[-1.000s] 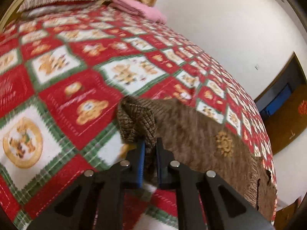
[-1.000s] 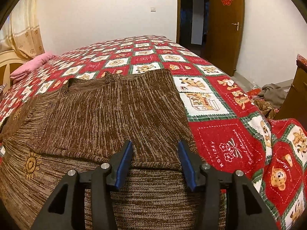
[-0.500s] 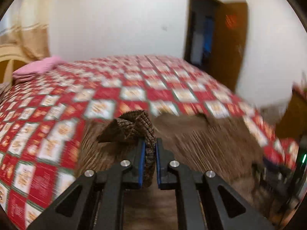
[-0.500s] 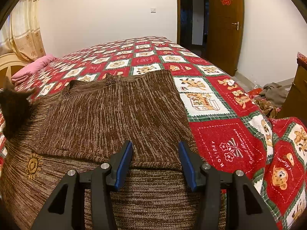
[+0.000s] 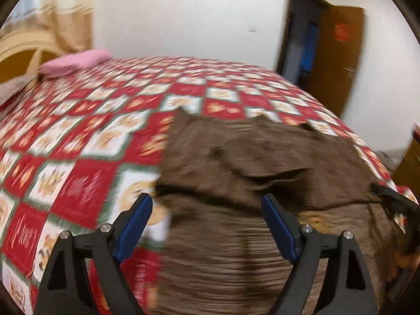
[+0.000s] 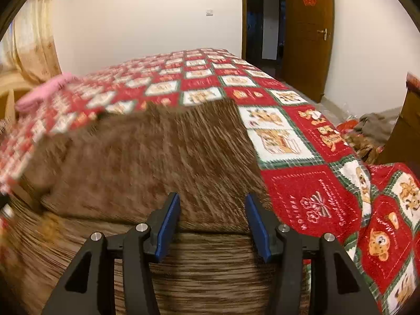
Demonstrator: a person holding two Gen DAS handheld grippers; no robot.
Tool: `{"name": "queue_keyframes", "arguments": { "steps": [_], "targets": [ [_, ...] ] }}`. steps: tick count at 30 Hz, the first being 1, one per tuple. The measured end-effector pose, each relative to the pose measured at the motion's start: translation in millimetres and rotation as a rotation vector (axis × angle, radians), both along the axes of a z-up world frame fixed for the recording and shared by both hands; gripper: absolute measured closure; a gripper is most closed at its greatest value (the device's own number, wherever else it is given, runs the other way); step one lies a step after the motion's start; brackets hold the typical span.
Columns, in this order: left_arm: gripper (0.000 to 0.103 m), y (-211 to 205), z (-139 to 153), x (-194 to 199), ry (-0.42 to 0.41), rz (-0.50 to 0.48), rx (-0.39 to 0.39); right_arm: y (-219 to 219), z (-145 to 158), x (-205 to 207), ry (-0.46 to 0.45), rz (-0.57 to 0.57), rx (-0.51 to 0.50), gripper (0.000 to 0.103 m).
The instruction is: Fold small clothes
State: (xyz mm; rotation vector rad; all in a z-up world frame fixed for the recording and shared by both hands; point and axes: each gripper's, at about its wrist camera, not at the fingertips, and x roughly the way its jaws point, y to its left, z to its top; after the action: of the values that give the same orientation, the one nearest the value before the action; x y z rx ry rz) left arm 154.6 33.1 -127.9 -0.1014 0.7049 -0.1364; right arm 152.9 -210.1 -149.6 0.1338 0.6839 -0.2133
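From the left wrist view I see my left tool (image 5: 207, 225) with its jaws spread wide, having just been opening, and nothing is pinched between them; the brown sweater (image 5: 262, 162) lies on the bed just past the pads. The whole view is smeared, so I can make out a folded flap with a dark crease across the sweater's middle but not which part of the garment it is. The quilt (image 5: 78, 141) beneath is a red, white and green patchwork, its pictures blurred. A pink pillow (image 5: 76, 61) sits near the headboard, and a dark shape at the right edge is too cut off to name. In the right wrist view my right tool (image 6: 212, 220) stands partly open, hovering at the near edge of the sweater's folded upper layer; I cannot tell whether the pads touch the knit, and they do not clamp it. The sweater's left side is badly blurred there. A wooden door (image 6: 307, 36) stands beyond the bed, and a heap of cloth (image 6: 375, 123) lies on the floor, partly hidden by the bed.
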Motion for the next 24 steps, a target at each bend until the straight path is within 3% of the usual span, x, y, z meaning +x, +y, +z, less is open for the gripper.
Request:
{"name": "queue_keyframes", "arguments": {
  "steps": [3,5,9,12,14,17,18,19,24],
  "targets": [
    [0.016,19.0,-28.9,5.3,0.086,0.084,-0.093,29.0,22.5,3.0,-0.079,0.135,0.132,0.050],
    [0.013,20.2,-28.3,4.2,0.053,0.078,-0.128,65.9,30.4,14.1,-0.079,0.268,0.149,0.050],
    [0.010,22.8,-31.2,1.9,0.036,0.058,-0.186,151.2,30.5,37.8,-0.026,0.533,0.105,0.049],
    [0.011,30.9,-31.6,-2.7,0.028,0.054,-0.223,197.9,18.5,46.6,0.015,0.644,-0.033,0.048],
    [0.009,29.7,-31.5,-1.2,0.025,0.055,-0.214,211.7,5.5,54.5,0.047,0.628,-0.150,0.049],
    [0.009,30.9,-31.5,-0.7,0.025,0.056,-0.197,209.4,-8.7,74.2,0.115,0.585,-0.177,0.050],
    [0.009,30.6,-31.5,-0.8,0.025,0.056,-0.198,205.9,-11.6,77.8,0.132,0.574,-0.164,0.058],
    [0.008,31.7,-31.9,-0.7,0.024,0.055,-0.201,199.8,-11.7,81.1,0.139,0.567,-0.131,0.098],
    [0.008,29.4,-31.8,0.2,0.027,0.055,-0.195,148.6,13.5,76.2,0.035,0.478,0.124,0.097]
  ]
}}
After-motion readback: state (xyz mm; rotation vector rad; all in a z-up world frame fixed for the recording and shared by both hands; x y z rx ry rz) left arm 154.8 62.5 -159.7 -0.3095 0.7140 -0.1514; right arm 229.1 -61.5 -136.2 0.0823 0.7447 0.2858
